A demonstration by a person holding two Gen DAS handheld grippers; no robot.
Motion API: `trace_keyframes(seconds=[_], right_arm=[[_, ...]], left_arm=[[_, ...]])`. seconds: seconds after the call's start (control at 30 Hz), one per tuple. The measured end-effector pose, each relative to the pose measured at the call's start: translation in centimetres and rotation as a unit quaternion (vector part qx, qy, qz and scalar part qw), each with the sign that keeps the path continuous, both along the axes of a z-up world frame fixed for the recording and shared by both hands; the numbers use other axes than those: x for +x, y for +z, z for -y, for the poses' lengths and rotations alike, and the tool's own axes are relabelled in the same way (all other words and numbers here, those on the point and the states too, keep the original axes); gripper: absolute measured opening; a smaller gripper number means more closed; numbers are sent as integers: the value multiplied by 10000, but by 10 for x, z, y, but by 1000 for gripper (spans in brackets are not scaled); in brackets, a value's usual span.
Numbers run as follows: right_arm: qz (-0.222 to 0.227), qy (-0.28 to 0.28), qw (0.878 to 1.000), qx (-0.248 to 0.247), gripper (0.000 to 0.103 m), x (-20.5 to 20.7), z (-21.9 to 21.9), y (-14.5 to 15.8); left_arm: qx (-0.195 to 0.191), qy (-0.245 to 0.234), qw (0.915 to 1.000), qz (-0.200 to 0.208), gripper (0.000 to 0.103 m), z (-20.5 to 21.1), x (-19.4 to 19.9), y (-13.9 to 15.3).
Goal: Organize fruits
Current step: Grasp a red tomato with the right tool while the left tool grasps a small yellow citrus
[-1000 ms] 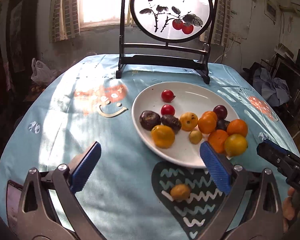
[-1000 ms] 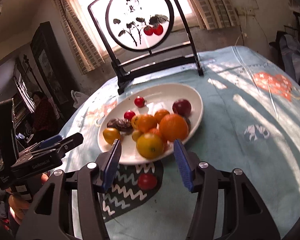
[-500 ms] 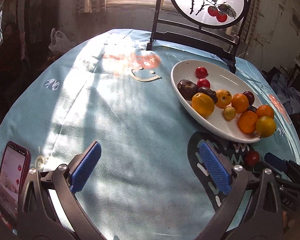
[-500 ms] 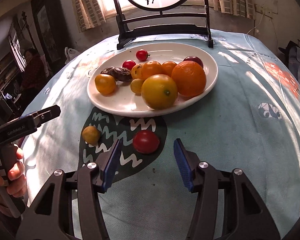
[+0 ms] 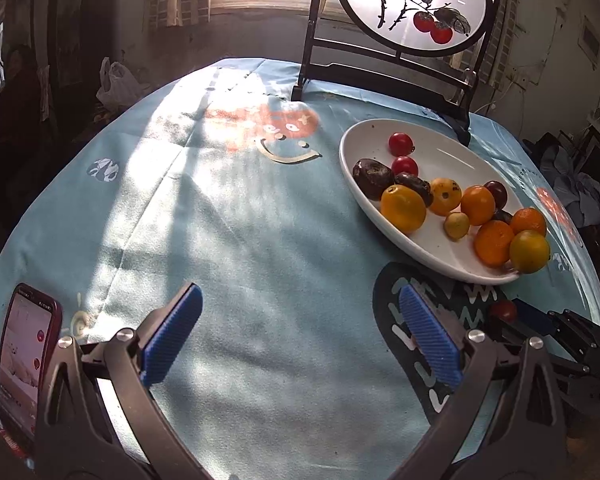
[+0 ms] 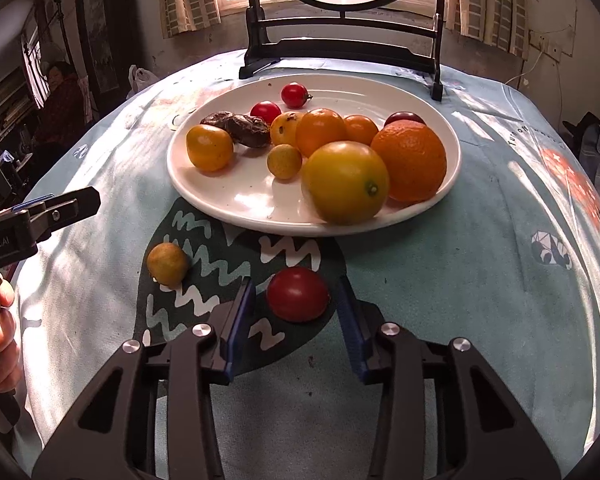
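A white oval plate (image 6: 228,208) holds several oranges, yellow fruits, red tomatoes and dark fruits. A loose red tomato (image 6: 297,294) lies on the dark patch of the blue tablecloth in front of the plate. My right gripper (image 6: 296,300) is open with a blue pad on each side of that tomato, apart from it. A small yellow fruit (image 6: 167,263) lies to its left. My left gripper (image 5: 300,332) is open and empty over bare cloth left of the plate (image 5: 432,252). The red tomato (image 5: 503,311) also shows in the left wrist view beside the right gripper.
A black stand with a round painted screen (image 6: 340,44) stands behind the plate. A red phone (image 5: 24,352) lies at the table's near left edge. A person sits in the dark room at far left (image 6: 60,92).
My right gripper has moved down and forward so its pads now flank the red tomato. My left gripper has drawn a little nearer to the cloth, still open and empty.
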State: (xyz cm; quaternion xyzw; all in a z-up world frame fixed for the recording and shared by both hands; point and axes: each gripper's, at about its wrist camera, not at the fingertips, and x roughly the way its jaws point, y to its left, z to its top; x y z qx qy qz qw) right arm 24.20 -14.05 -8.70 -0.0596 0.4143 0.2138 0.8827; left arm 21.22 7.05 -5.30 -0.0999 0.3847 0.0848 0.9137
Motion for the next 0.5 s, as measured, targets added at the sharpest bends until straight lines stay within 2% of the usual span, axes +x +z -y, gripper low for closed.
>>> trace_keyframes(seconds=[0.13, 0.27, 0.37, 0.5], right_arm=[[35, -19, 9997, -245, 34, 0, -5, -3], [79, -45, 9997, -222, 30, -2, -3, -2], [36, -109, 9997, 228, 30, -7, 10, 6], [130, -218, 9973, 685, 30, -16, 24, 20]], left_arm=[[50, 10, 10000, 3, 101, 1, 0, 0], [49, 18, 10000, -9, 101, 0, 0, -1], [19, -93, 9999, -42, 101, 2, 1, -2], [93, -546, 9985, 34, 101, 20, 0, -1]])
